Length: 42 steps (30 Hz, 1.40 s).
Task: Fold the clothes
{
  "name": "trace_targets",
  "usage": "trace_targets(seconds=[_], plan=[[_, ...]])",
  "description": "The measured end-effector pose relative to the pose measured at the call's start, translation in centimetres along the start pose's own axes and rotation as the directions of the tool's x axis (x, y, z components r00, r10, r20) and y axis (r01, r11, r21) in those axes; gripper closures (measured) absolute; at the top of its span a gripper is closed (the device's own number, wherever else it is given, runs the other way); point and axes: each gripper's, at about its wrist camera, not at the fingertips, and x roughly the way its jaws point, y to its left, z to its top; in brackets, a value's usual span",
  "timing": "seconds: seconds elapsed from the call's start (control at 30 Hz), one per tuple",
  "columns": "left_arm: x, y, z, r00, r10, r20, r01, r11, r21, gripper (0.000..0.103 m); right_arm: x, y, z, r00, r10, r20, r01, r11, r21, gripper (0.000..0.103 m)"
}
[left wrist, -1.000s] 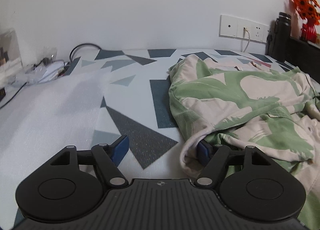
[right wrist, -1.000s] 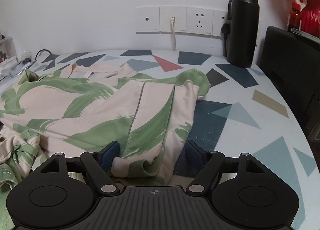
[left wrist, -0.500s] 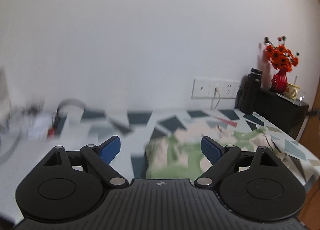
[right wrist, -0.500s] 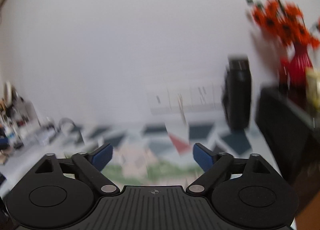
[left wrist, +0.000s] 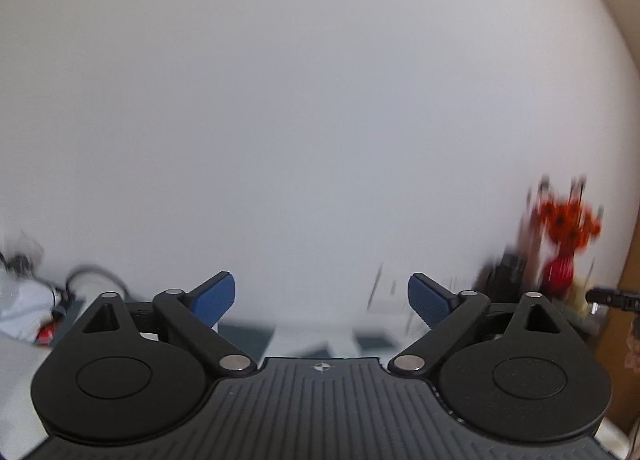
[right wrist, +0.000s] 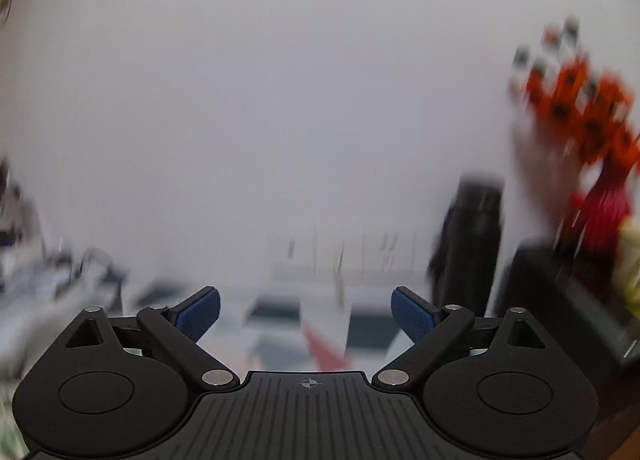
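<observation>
White wall [left wrist: 312, 100] fills most of both wrist views; both frames are motion-blurred. Below it, only a strip of the table [right wrist: 280, 316] with its grey, dark and red triangle pattern shows. The clothes do not show clearly in either view; a faint green-and-cream smear at the lower left edge of the right view cannot be identified.

Black box [right wrist: 560, 300] at right carries a red vase [right wrist: 604, 208] holding orange flowers [right wrist: 580, 100]. Black bottle [right wrist: 472, 244] stands upright just beside the box, under blurred wall sockets [right wrist: 352, 260].

Left gripper [left wrist: 321, 298]: blue pads spread wide, nothing between them. Right gripper [right wrist: 305, 311]: likewise spread, empty.
</observation>
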Motion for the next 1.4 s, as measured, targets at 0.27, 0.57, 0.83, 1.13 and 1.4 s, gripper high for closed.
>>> trace_targets(seconds=[0.27, 0.57, 0.83, 1.13, 1.4], plan=[[8.5, 0.9, -7.6, 0.963, -0.024, -0.268, 0.03, 0.999, 0.016, 0.007, 4.2, -0.9, -12.3, 0.994, -0.025, -0.108, 0.033, 0.997, 0.075, 0.022], [10.0, 1.4, -10.2, 0.941, 0.09, -0.327, -0.047, 0.99, 0.136, 0.015, 3.9, -0.4, -13.7, 0.992, -0.016, -0.121, 0.029, 0.993, 0.112, 0.019], [9.4, 3.1, -9.7, 0.927, 0.027, -0.374, -0.008, 0.999, 0.053, 0.088, 4.9, 0.8, -13.7, 0.985, 0.011, -0.171, -0.002, 0.999, 0.05, 0.062], [8.8, 8.7, -10.4, 0.961, 0.07, -0.266, -0.125, 0.973, -0.194, 0.09, 4.9, 0.1, -13.5, 0.987, -0.018, -0.163, 0.031, 0.996, 0.081, 0.093], [9.9, 9.5, -9.2, 0.965, 0.119, -0.234, -0.167, 0.966, -0.199, 0.023, 4.9, -0.4, -13.2, 0.983, -0.079, -0.167, 0.091, 0.993, 0.069, 0.052]])
